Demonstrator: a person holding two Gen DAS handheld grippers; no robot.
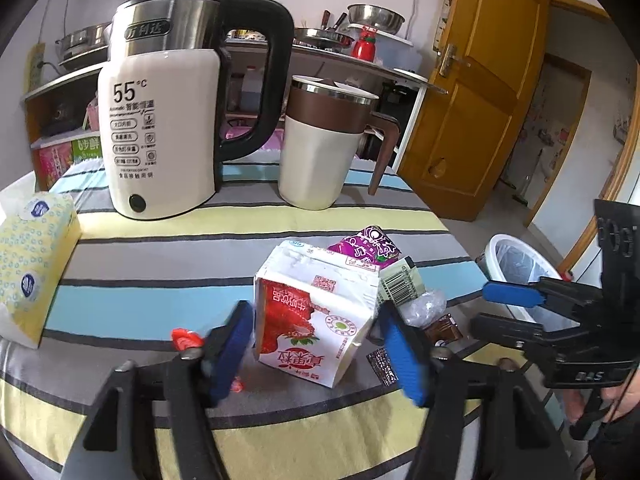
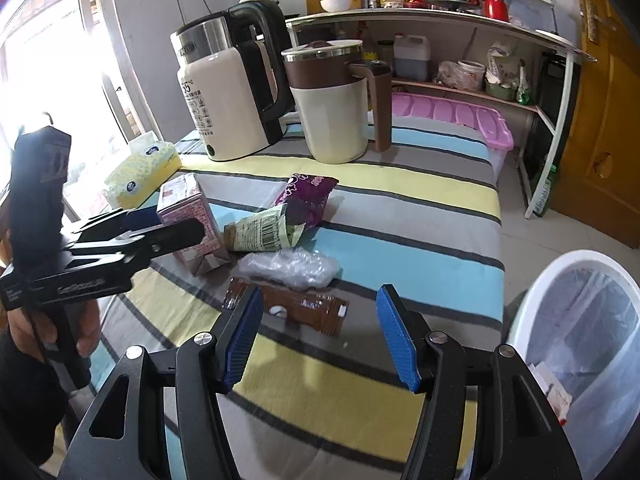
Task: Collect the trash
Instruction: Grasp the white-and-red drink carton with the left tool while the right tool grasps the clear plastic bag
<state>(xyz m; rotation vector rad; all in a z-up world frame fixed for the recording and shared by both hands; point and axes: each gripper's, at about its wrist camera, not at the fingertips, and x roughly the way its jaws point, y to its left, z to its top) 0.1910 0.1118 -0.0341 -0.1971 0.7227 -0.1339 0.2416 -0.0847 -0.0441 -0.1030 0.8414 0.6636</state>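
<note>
A crushed strawberry milk carton (image 1: 316, 320) stands on the striped tablecloth, and my left gripper (image 1: 314, 316) is shut on it, blue pads against both sides. The right wrist view shows the same grip on the carton (image 2: 188, 204) from the side. My right gripper (image 2: 320, 340) hangs open above the table edge, with nothing between its fingers. A brown wrapper (image 2: 296, 308) lies just beyond its tips. Behind it lie clear crumpled plastic (image 2: 288, 268), a barcode wrapper (image 2: 260, 236) and a purple snack bag (image 2: 308, 196). A white lined trash bin (image 2: 580, 320) stands on the floor at the right.
A white electric kettle (image 1: 160, 120) and a cream and brown lidded mug (image 1: 320, 148) stand at the back of the table. A yellow tissue pack (image 1: 32, 256) lies at the left. Red scraps (image 1: 184, 338) lie by my left finger. A pink-lidded box (image 2: 452, 116) sits behind the table.
</note>
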